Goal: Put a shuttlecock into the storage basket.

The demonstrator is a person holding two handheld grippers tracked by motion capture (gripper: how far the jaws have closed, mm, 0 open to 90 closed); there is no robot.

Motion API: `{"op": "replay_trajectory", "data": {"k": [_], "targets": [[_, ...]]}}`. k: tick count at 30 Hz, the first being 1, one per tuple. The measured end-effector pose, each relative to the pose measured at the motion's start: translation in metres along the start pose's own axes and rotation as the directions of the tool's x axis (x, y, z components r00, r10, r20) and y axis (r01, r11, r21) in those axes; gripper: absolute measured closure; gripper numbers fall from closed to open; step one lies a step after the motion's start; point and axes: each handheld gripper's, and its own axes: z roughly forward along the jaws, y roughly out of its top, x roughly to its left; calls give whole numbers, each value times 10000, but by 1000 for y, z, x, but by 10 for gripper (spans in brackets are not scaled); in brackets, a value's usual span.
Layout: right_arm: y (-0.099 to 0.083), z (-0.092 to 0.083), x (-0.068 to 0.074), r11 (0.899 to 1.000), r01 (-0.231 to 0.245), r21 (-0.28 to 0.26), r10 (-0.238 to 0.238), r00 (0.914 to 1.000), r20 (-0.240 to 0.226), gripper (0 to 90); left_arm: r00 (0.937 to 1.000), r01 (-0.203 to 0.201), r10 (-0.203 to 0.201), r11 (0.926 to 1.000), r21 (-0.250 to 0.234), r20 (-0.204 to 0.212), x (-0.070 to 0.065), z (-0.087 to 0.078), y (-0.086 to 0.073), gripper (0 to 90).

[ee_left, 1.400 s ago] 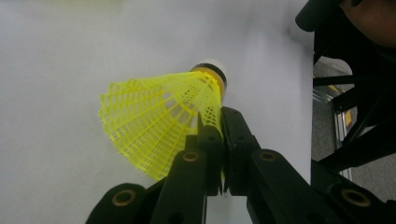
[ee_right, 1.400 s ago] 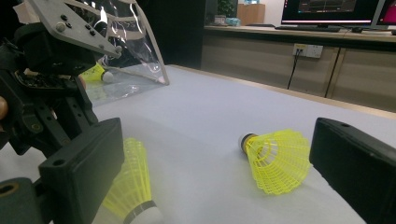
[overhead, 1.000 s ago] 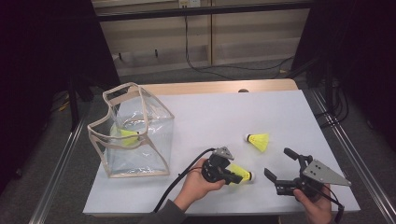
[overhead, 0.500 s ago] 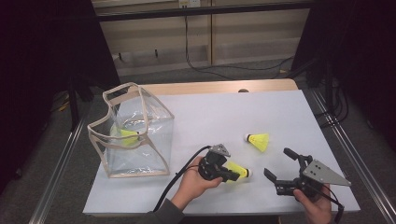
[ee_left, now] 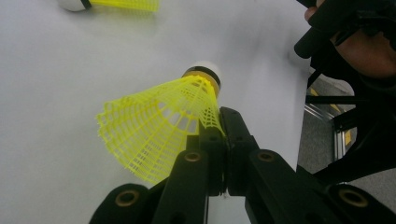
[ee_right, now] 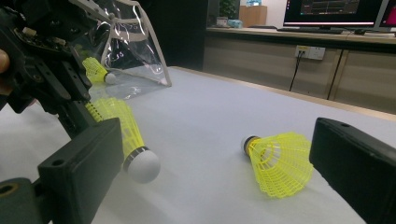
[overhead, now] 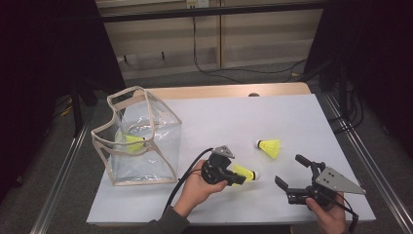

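High view: clear bag (overhead: 146, 146) holds one yellow shuttlecock (overhead: 132, 141).

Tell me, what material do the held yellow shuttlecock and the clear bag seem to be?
The yellow shuttlecock: likely moulded plastic, its skirt an open mesh; the white tip looks matte, perhaps foam or cork. The clear bag: glossy see-through film, probably vinyl, with beige edging.

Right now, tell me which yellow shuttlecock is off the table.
The shuttlecock in the left tongs, pinched by its skirt. One other lies on the white table, another sits inside the clear bag.
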Motion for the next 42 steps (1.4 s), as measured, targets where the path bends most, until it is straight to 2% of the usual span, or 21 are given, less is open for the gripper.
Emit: {"op": "replay_trajectory", "data": {"k": [11, 18, 26, 34, 42], "targets": [[0, 1, 1, 9999, 103, -14, -103, 9999, -41, 29, 9999, 65, -66, 9999, -132, -81, 2, -14, 3, 889], [0, 1, 2, 10000, 94, -6, -94, 9999, -70, 28, 9994, 287, -291, 9994, -207, -180, 4, -23, 5, 889], [1, 1, 2, 9999, 145, -20, -145, 9999, -79, 28, 9989, 434, -437, 9989, -154, -191, 6, -27, 5, 889], [0, 0, 2, 9999, 114, -56, -115, 9999, -57, 28, 9975, 638, -649, 9971, -418, -261, 8, -37, 5, 889], [1, 1, 3, 9999, 117, 0, -117, 9999, -88, 28, 9969, 660, -680, 9966, -496, -403, 11, -43, 5, 889]]}}
